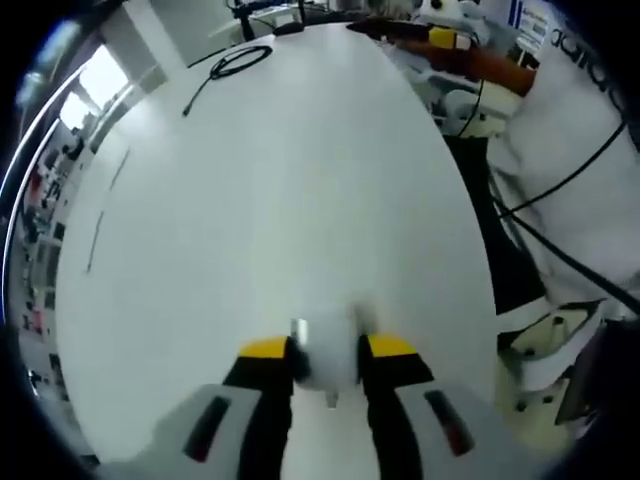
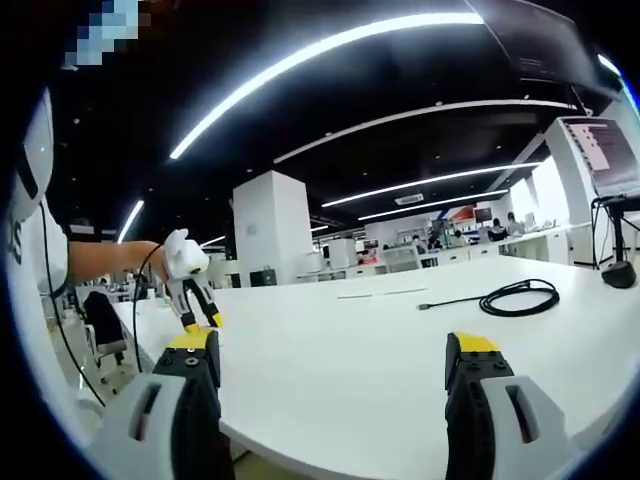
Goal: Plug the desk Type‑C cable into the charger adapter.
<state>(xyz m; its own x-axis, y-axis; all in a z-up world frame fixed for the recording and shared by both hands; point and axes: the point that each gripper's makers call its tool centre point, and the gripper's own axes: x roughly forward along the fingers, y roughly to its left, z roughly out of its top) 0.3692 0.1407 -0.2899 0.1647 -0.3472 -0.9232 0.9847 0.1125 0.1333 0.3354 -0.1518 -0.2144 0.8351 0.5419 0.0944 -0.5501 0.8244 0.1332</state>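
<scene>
Lying coiled on the white surface (image 2: 380,340), the black Type-C cable (image 2: 520,297) sits at about one o'clock from the right tool (image 2: 333,355), well apart from it, with a straight tail running out of the coil toward nine o'clock and ending in a small plug tip near the middle of the right gripper view. That tail gives the cable its long axis, roughly crosswise to the right tool's line of approach. The right tool stands wide, with nothing between its jaws.

In the left gripper view the left tool (image 1: 327,352) is closed on a small white block, most likely the charger adapter (image 1: 328,362); it is blurred, so I cannot tell which face carries the port. From there the cable (image 1: 236,62) lies far off at about eleven o'clock, near the far edge of the surface (image 1: 280,200), its tail reaching down toward seven o'clock.

In the right gripper view the left tool (image 2: 203,322) shows at about ten o'clock, near the surface's left edge, held by a hand (image 2: 178,254).

Judging by this, the right tool is the nearer and the free one, so it should take the plug end, gripping across the tail just behind the tip, while the adapter is brought over to meet it.
</scene>
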